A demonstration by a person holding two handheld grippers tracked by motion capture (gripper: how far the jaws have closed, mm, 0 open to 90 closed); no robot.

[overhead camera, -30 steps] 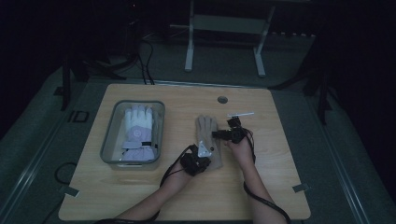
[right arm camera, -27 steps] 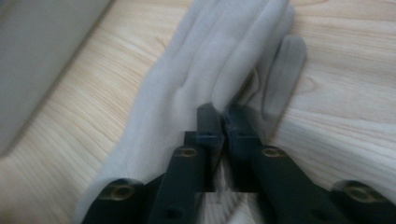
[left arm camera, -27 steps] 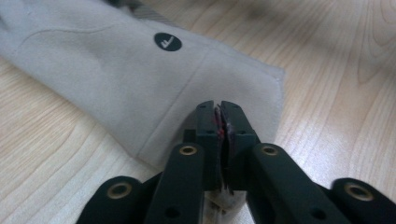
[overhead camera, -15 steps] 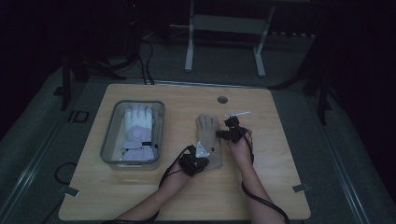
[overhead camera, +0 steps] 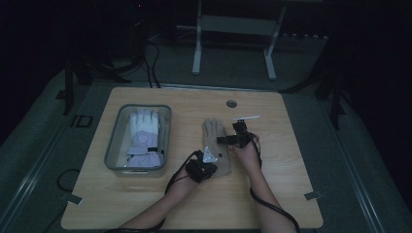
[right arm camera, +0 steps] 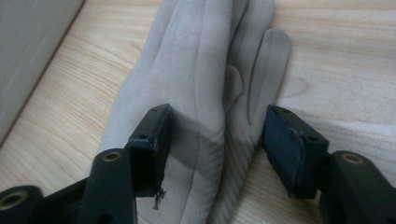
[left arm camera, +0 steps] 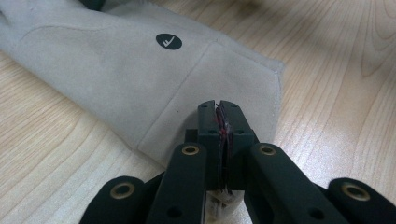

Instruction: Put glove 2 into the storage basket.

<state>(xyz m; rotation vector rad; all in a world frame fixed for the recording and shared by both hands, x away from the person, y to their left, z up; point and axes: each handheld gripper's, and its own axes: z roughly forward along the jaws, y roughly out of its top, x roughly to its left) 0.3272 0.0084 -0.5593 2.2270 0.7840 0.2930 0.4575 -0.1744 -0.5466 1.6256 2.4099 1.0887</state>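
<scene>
Looks like a lab or recording studio, not a home: dim room w/ dark surroundings, one lit wooden table (overhead camera: 145, 213) on grey carpeted flooring (overhead camera: 34, 160). At 12 o'clock a metal stand (overhead camera: 233, 39); at 11 o'clock loose cables (overhead camera: 145, 63). Tape marks (overhead camera: 73, 198) at 7 and 4 o'clock beside the table.

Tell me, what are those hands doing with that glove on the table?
A person is handling a tan glove lying flat on a wooden table, using tongs in each hand. The left tongs are shut at the glove's cuff end, over the fabric. The right tongs have just been opening, and their jaws now stand apart on either side of the glove's finger part without pinching it. Off to the side, a white and lilac glove lies in a clear bin.
</scene>
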